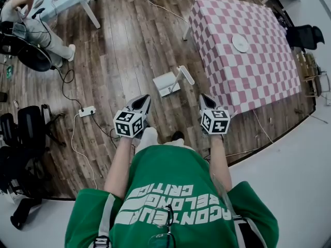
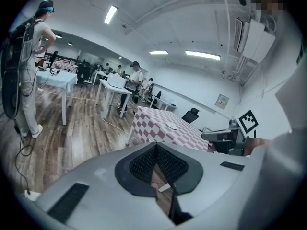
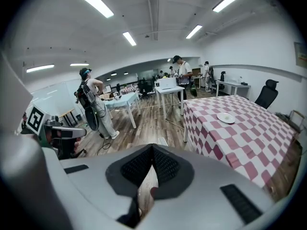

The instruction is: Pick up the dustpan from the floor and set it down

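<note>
The right claw [image 3: 152, 150] has its dark ribbed pads pressed together at the tips, with nothing between them. Just past the tips, an edge of the white plastic dustpan [image 3: 162, 141] lies on the brown wooden plank floor [image 3: 144, 123]. To the right stands the pink-and-white chequered tabletop [image 3: 249, 138], bearing a round white plate [image 3: 225, 118].

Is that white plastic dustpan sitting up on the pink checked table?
No, the white plastic dustpan lies on the brown wooden floor, beside the pink-and-white checked table, not on it.
</note>
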`<state>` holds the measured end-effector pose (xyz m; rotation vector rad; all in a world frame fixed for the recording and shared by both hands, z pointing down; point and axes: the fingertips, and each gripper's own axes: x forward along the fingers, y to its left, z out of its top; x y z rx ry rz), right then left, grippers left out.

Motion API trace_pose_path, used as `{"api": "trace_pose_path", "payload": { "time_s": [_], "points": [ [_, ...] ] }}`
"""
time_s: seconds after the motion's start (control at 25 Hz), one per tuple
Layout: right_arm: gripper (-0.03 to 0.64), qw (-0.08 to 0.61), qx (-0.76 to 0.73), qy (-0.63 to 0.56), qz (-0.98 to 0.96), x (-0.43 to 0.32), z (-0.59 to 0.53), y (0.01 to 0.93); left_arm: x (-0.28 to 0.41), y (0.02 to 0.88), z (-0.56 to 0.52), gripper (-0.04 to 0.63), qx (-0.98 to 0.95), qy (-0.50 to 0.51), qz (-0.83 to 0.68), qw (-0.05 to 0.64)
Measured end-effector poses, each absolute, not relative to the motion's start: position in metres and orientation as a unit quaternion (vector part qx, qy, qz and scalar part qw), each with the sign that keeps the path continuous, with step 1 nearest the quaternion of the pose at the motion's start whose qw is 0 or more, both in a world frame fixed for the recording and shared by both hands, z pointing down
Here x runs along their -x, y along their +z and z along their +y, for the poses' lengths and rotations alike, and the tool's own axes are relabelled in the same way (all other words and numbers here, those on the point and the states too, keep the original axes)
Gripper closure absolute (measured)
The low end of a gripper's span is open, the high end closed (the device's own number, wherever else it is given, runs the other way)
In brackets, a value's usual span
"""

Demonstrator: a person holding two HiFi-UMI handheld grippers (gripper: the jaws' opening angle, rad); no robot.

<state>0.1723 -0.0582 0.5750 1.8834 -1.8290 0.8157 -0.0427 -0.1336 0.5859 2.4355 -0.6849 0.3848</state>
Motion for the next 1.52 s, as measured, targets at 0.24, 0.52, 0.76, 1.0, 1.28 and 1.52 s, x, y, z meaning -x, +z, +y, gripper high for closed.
{"api": "trace_pose_path", "payload": {
  "time_s": [0.24,0.52,0.76,1.0,1.28,1.52],
  "points": [
    [0.609,0.183,-0.666,0.288,-0.664,-0.196,-0.021,0.574,0.028,0.565,-0.111,0.6,-0.903,0.119,-0.297,0.288],
    [0.609,0.162,-0.653,0.279,-0.686,-0.198,0.01,0.571,-0.008,0.56,-0.056,0.6,-0.908,0.126,-0.284,0.28],
    [0.609,0.158,-0.65,0.277,-0.69,-0.205,0.037,0.573,-0.027,0.559,-0.028,0.6,-0.912,0.13,-0.275,0.274],
    [0.609,0.156,-0.651,0.28,-0.688,-0.213,0.063,0.575,-0.037,0.56,0.001,0.6,-0.914,0.133,-0.269,0.273],
    [0.609,0.158,-0.641,0.281,-0.697,-0.217,0.076,0.583,-0.049,0.568,0.02,0.6,-0.913,0.14,-0.266,0.274],
    [0.609,0.165,-0.64,0.278,-0.697,-0.213,0.087,0.576,-0.043,0.562,0.031,0.6,-0.913,0.136,-0.267,0.277]
  ]
}}
